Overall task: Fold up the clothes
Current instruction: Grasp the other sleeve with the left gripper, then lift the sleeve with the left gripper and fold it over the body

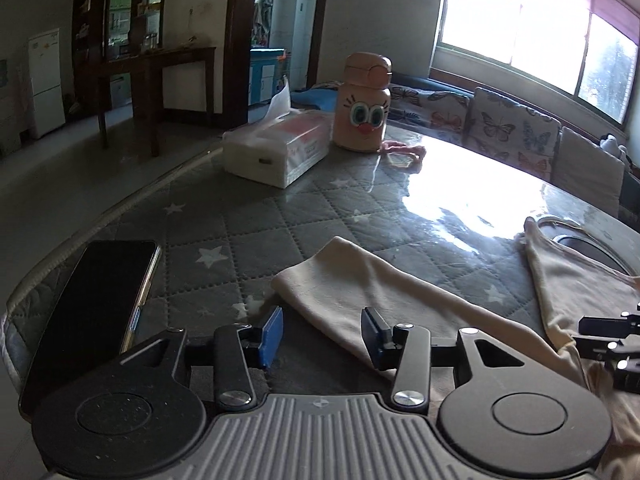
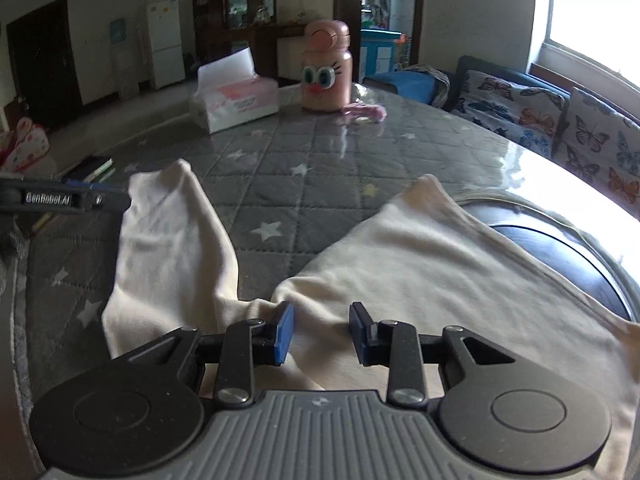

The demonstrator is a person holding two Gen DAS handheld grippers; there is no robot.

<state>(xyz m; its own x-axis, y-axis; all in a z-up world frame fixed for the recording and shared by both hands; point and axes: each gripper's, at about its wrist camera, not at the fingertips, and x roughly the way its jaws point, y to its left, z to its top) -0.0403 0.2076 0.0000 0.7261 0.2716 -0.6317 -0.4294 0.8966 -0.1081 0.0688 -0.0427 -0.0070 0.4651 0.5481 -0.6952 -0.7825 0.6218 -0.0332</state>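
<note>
Grey quilted star-print bench (image 1: 224, 248), glossy cover. Black smartphone (image 1: 92, 312) at left edge. Left hand-held gripper (image 1: 322, 334): jaws apart, empty. Cream soft-knit garment (image 2: 420, 264) lies spread, two legs splayed; right hand-held gripper (image 2: 321, 334) parted above its crotch. Risk: slick surface lets fabric slide; a sweep may nudge phone.

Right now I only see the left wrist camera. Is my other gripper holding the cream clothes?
Observer: No. The right gripper is open, right above the cream garment, with nothing between its fingers.
Operator: What is that dark round thing under the cloth?
Observer: A black round inset in the table; the garment's right part lies partly over it.
Operator: Is anything on the floor?
Observer: Yes, something red and white sits on the floor at far left, too blurred to name.
</note>
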